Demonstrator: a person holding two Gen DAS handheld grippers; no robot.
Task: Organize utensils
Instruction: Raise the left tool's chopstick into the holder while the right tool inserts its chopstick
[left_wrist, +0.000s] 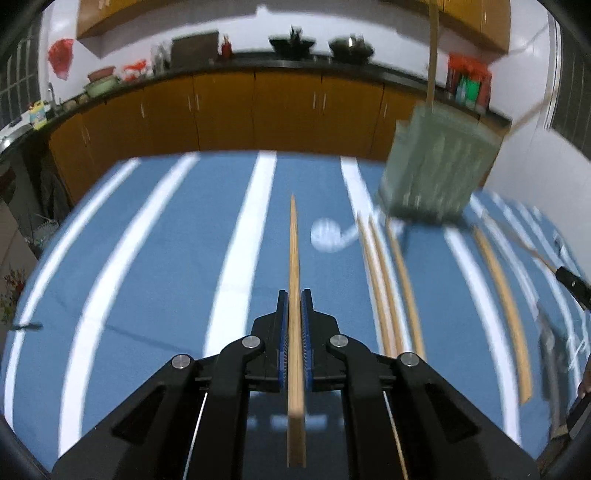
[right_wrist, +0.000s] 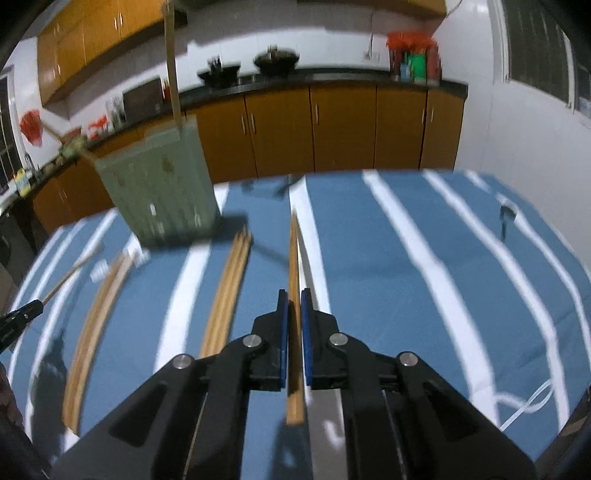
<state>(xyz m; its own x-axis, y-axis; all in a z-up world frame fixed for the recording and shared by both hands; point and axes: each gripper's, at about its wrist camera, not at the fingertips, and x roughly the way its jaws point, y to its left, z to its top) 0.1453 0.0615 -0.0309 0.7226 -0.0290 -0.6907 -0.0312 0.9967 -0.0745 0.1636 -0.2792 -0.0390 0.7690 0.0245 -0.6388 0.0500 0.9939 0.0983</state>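
A kitchen with orange-brown cabinets (left_wrist: 258, 110) and a dark counter (right_wrist: 332, 79) lies behind a table covered by a blue cloth with white stripes (left_wrist: 166, 258). No writing, label or brand can be read anywhere; both views are blurred.

The left gripper (left_wrist: 294, 299) is clamped on a single wooden chopstick (left_wrist: 294, 295), which runs straight forward above the cloth. The right gripper (right_wrist: 294, 299) likewise grips a wooden chopstick (right_wrist: 293, 258) between its blue pads (right_wrist: 283, 332).

A pale green holder (left_wrist: 432, 170) stands on the cloth at the far side, between the two grippers, with a chopstick (left_wrist: 433, 55) standing upright in it. Loose chopsticks (right_wrist: 229, 288) lie flat on the cloth near the holder, another pair (right_wrist: 92, 325) farther left in the right view. A white spoon (left_wrist: 327, 234) lies just beside the holder's base.
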